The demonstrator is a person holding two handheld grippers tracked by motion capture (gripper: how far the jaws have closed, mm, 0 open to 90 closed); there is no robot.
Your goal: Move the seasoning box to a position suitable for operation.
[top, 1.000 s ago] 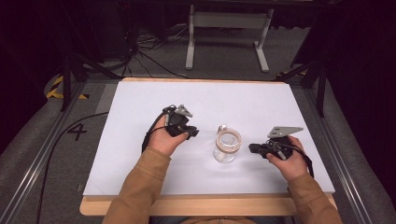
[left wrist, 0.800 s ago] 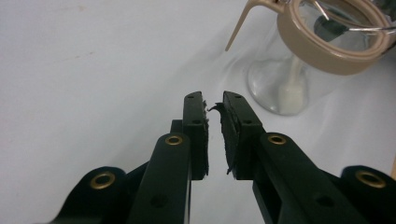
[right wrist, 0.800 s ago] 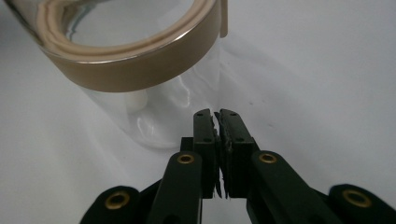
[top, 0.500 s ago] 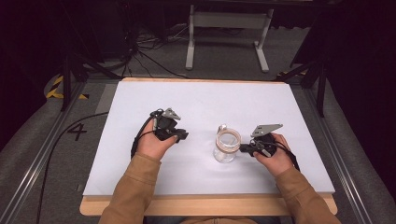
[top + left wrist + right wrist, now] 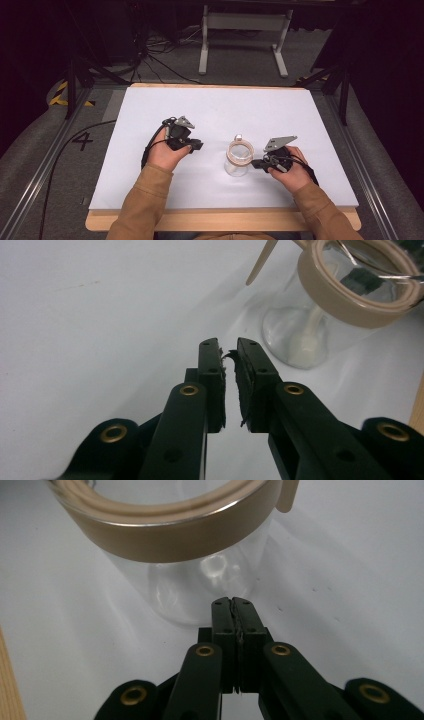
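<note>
Dark floor and tangled cables lie beyond the white tabletop [image 5: 210, 115], which rests on a wooden board with a metal stand behind it. From above, a clear glass jar [image 5: 238, 160] with a tan rim stands near the middle of the front half. The left hand-held gripper [image 5: 196, 145] is held well to the left of the jar, its tips pointing toward it. The right hand-held gripper [image 5: 256, 163] sits just beside the jar on its right, tips almost at the glass. Both forearms wear tan sleeves [image 5: 145, 205].

Looking along the left hand-held gripper [image 5: 228, 352], its black jaws stand slightly apart with a narrow gap and nothing between them. The jar [image 5: 320, 315] is ahead and to the right, upright on the tabletop [image 5: 100, 315], a pale strip angling up past its rim.

Looking along the right hand-held gripper [image 5: 233, 602], the jaws are pressed together, empty, their tips right by the jar's [image 5: 190, 570] lower wall; whether they touch it I cannot tell.
</note>
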